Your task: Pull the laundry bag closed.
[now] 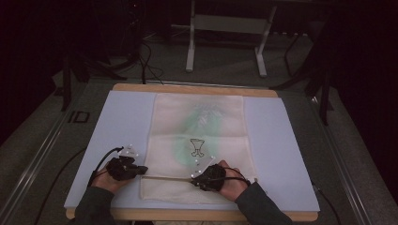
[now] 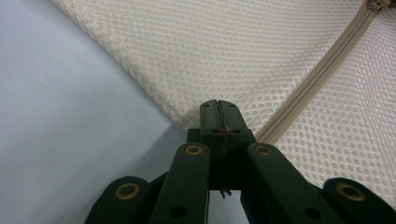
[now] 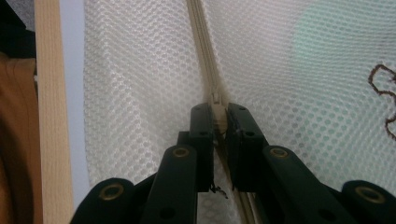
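Note:
A cream mesh bag point(image 1: 199, 117) lies flat on the pale blue mat point(image 1: 277, 140), with something green point(image 1: 204, 119) showing through it and a small dark figure point(image 1: 197, 147) stitched on it. Its zipper point(image 1: 166, 178) runs across near the front edge. My left gripper point(image 1: 143, 169) is at the bag's left edge; in the left gripper view its jaws point(image 2: 218, 105) are pressed together on the mesh edge beside the zipper point(image 2: 322, 70) end. My right gripper point(image 1: 193, 178) sits on the zipper line, jaws point(image 3: 218, 109) shut on the beige zipper pull point(image 3: 218, 117).
The mat covers a wooden table whose rim point(image 1: 195, 88) shows at the back and whose front edge point(image 3: 51, 116) shows in the right gripper view. Beyond the table stand a white frame point(image 1: 225, 28) and cables point(image 1: 145, 61) on the dark floor.

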`<action>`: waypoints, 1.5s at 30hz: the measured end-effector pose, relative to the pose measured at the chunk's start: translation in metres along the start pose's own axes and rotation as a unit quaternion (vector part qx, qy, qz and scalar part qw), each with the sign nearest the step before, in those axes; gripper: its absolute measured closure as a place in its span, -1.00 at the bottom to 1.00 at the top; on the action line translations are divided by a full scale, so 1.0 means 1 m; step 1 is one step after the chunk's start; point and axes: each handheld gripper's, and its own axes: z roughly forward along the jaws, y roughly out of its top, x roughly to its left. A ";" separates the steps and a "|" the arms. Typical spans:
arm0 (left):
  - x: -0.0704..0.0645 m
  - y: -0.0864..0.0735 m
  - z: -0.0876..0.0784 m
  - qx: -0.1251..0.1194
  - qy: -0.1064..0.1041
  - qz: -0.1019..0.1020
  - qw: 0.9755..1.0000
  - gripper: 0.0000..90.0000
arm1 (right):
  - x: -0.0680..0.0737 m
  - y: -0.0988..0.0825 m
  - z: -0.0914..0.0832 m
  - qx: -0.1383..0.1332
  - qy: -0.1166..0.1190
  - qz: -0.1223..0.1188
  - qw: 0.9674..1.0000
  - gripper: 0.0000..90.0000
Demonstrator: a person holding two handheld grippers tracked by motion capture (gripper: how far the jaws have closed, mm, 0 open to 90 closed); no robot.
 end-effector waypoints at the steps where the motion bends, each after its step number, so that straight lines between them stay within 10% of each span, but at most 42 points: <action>1: 0.000 0.000 0.000 0.000 0.000 0.000 1.000 1.00 | 0.000 -0.001 -0.001 0.001 0.001 -0.001 1.000 0.82; 45: 0.000 0.000 0.000 0.000 0.000 0.000 1.000 1.00 | -0.008 -0.031 -0.023 0.004 -0.017 0.014 1.000 0.82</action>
